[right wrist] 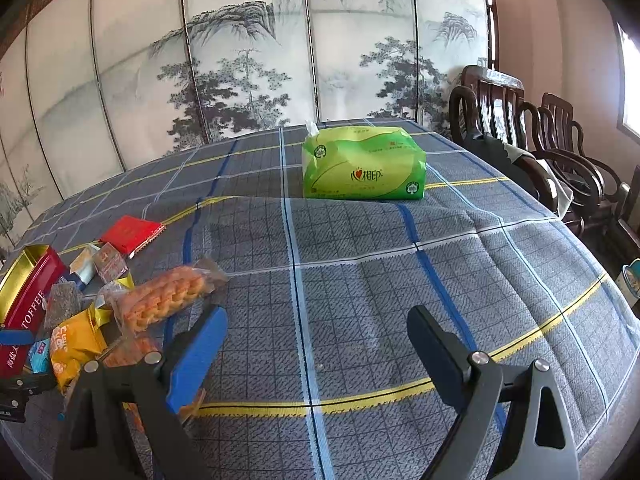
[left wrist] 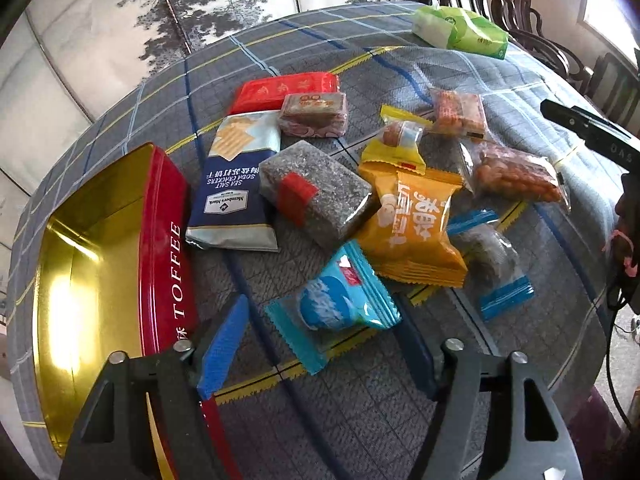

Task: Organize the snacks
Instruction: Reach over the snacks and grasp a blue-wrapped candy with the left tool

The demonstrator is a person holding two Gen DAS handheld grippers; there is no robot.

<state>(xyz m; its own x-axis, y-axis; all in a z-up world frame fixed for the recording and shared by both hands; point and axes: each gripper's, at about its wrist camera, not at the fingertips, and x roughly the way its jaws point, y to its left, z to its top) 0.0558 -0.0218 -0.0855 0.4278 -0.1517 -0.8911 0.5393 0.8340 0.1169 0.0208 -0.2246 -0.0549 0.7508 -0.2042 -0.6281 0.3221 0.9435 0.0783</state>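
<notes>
Nearest us, the left gripper [left wrist: 320, 348] straddles the blue snack [left wrist: 336, 304] on the tabletop [left wrist: 360, 400], jaws apart and not yet pressing it. We should centre the packet's thick middle between the pads, close gently, then lift clear toward the tin [left wrist: 108, 248] just left. The tin looks empty; every snack lies outside. The right gripper [right wrist: 316, 348] hangs released over bare cloth.

tissue pack [right wrist: 362, 164] on tablecloth [right wrist: 360, 280] | chairs [right wrist: 520, 128] | painted screen [right wrist: 240, 60]
</notes>
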